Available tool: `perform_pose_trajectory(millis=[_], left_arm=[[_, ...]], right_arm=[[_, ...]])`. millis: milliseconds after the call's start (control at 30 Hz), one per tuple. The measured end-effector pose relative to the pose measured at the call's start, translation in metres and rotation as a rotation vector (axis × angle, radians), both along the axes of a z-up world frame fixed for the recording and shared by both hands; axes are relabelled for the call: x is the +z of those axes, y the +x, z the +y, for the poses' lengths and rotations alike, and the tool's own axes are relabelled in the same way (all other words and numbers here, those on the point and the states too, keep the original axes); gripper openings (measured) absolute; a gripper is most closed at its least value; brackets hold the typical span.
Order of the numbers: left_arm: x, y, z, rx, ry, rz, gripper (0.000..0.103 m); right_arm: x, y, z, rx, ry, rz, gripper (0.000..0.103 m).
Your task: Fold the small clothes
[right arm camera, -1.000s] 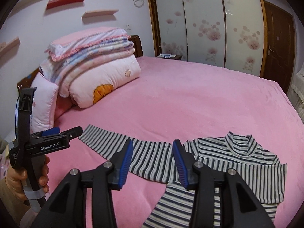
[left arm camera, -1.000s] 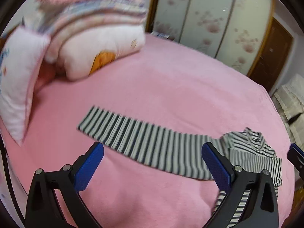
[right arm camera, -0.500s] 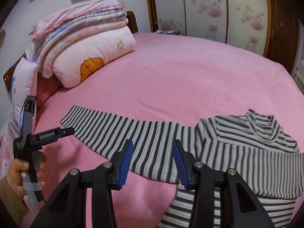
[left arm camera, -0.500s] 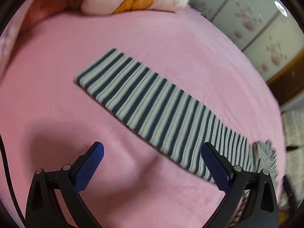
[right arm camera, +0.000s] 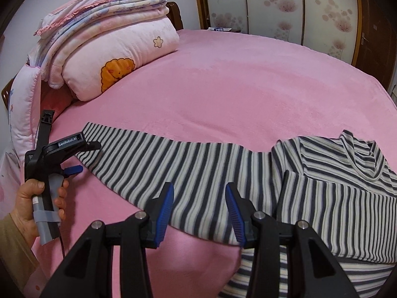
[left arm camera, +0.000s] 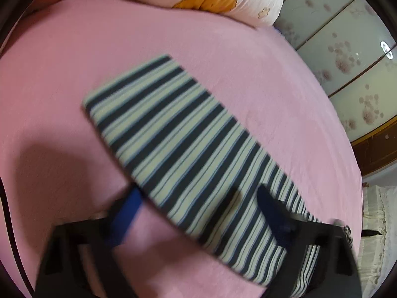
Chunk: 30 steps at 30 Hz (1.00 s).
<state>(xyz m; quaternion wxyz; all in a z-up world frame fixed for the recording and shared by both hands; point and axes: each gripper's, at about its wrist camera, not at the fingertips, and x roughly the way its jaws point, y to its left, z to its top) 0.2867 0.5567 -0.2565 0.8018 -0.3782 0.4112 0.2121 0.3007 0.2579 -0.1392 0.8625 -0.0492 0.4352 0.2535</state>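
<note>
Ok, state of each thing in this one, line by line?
Striped top: partly folded, one sleeve stretched flat across the bed.
Left claw: open, straddling the sleeve.
Right claw: open, over the sleeve, nothing held.
Blankets: folded, stacked.

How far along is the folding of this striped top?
One side of the striped top already looks folded in. The other sleeve lies stretched across the bed. The left gripper and right gripper are both open at it, gripping nothing. That sleeve and the final folds remain.
</note>
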Motion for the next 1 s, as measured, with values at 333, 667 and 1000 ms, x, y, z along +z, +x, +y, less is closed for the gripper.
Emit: perform_pose_trajectory(millis=[333, 667, 1000], left_arm=[[0.037, 0.023, -0.054, -0.046, 0.187, -0.084, 0.005], [0.161, 0.067, -0.210, -0.400, 0.261, -0.339, 0.005], [0.153, 0.092, -0.400, -0.748, 0.176, -0.372, 0.005]], right_arm=[[0.004, -0.003, -0.033, -0.005, -0.018, -0.029, 0.043], [0.027, -0.007, -0.125, -0.117, 0.011, -0.057, 0.043], [0.029, -0.023, -0.257, -0.297, 0.022, -0.044, 0.043]])
